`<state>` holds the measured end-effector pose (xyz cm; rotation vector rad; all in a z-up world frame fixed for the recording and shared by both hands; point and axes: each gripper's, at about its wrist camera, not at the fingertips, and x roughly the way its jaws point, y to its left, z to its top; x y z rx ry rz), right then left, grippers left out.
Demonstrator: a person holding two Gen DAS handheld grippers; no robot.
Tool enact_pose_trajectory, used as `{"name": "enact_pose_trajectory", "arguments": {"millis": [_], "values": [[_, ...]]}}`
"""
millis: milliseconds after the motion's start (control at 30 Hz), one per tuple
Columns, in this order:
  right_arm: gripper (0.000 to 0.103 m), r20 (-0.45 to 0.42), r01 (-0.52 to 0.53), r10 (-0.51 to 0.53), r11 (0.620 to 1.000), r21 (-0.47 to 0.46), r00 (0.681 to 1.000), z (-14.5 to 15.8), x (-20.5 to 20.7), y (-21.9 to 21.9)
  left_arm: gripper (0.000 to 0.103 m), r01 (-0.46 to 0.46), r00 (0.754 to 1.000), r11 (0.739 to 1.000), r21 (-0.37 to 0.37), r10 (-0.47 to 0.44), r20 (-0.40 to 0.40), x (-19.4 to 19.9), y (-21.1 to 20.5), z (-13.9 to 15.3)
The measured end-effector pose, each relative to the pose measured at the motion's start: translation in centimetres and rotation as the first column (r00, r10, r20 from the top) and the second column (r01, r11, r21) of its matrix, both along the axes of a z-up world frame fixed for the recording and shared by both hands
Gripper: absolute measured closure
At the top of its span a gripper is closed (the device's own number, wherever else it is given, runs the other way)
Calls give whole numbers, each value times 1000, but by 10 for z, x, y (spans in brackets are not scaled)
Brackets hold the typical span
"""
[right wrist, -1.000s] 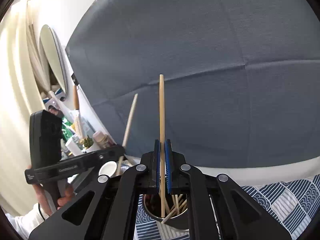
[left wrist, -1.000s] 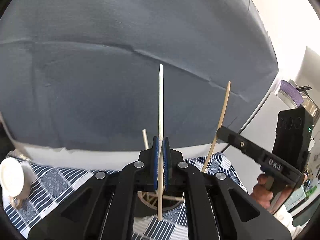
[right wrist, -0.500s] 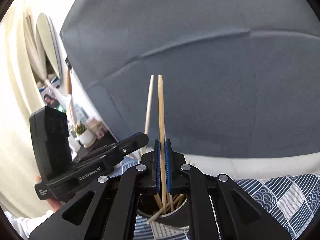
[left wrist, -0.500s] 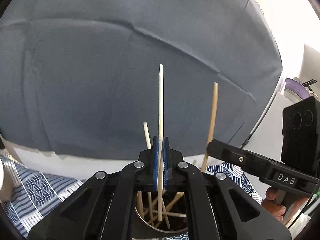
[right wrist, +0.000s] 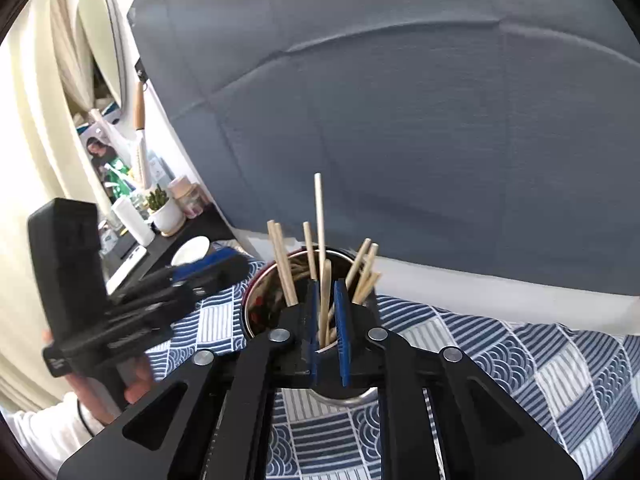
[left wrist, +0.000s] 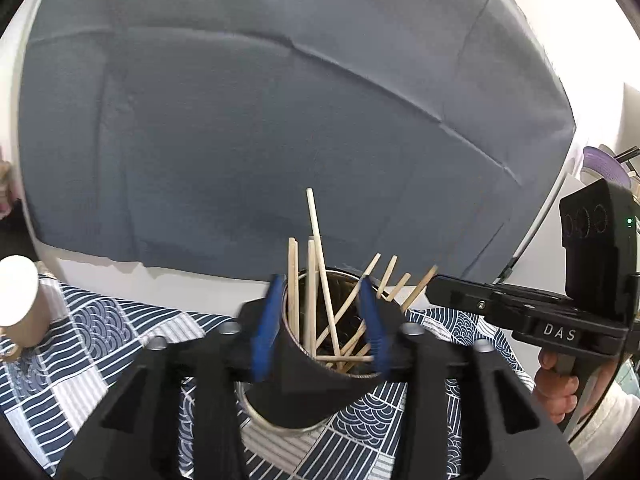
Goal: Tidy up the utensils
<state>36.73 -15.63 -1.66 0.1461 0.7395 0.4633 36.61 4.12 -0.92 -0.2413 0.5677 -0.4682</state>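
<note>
A round metal cup [left wrist: 298, 420] stands on the patterned cloth and holds several wooden chopsticks [left wrist: 316, 248]. My left gripper [left wrist: 320, 332] is open, its blue pads wide apart on either side of the cup's mouth, holding nothing. In the right wrist view the same cup [right wrist: 256, 312] shows with chopsticks [right wrist: 319, 216] sticking up. My right gripper [right wrist: 325, 320] is open a little, its pads apart on either side of a chopstick that stands in the cup. The right gripper [left wrist: 500, 308] also shows in the left wrist view, beside the cup.
A blue-and-white patterned cloth [right wrist: 520, 360] covers the table. A white paper cup [left wrist: 18, 300] stands at the left. A grey fabric backdrop [left wrist: 280, 120] hangs behind. A small potted plant [right wrist: 164, 208] and clutter stand on a dark shelf at the far left.
Both grippers came down over the cup and opened. The chopstick each one held now stands in the cup with the others.
</note>
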Motion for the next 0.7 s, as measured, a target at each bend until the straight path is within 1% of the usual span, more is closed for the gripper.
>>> {"name": "enact_pose_trajectory", "arguments": {"millis": [33, 67, 133, 167, 200, 233, 267, 300, 367, 433, 567, 633, 667, 700], "values": [[62, 10, 14, -14, 1000, -9, 1000, 5, -5, -4, 44, -5, 1000, 1000, 4, 5, 3, -4, -2, 4], [56, 29, 33, -32, 999, -15, 999, 11, -11, -6, 37, -21, 1000, 1000, 15, 21, 4, -8, -1, 10], [56, 56, 46, -45, 999, -19, 997, 22, -22, -7, 22, -62, 998, 997, 55, 62, 5, -17, 6, 20], [48, 61, 48, -46, 999, -24, 997, 27, -26, -8, 16, -81, 997, 994, 78, 81, 1, -21, 10, 25], [42, 71, 56, -54, 998, -36, 996, 31, -32, -8, 8, -99, 995, 990, 99, 100, 0, -25, 13, 29], [27, 96, 83, -77, 995, -55, 992, 37, -40, -7, 7, -113, 994, 988, 109, 113, 5, -29, 19, 31], [19, 125, 112, -103, 992, -65, 987, 42, -49, -6, 7, -121, 993, 986, 114, 121, 6, -32, 25, 34], [14, 153, 147, -136, 987, -65, 979, 46, -57, -6, 6, -138, 990, 983, 124, 139, 1, -38, 30, 38], [12, 169, 194, -184, 980, -45, 968, 54, -71, -8, 6, -165, 986, 973, 159, 168, -6, -46, 40, 43], [9, 150, 223, -216, 974, -30, 965, 57, -80, -8, 6, -186, 982, 959, 212, 190, 3, -57, 47, 46], [9, 113, 282, -279, 959, -10, 954, 55, -105, -10, 6, -218, 975, 928, 301, 223, 18, -82, 55, 55], [9, 90, 278, -279, 960, 17, 956, 53, -118, -11, 6, -220, 974, 911, 348, 226, 22, -90, 55, 54], [9, 85, 274, -275, 961, 22, 958, 52, -125, -12, 6, -228, 971, 898, 376, 236, 25, -96, 56, 53], [9, 88, 277, -278, 961, 19, 957, 52, -132, -11, 6, -231, 970, 894, 385, 242, 20, -100, 57, 52]]}}
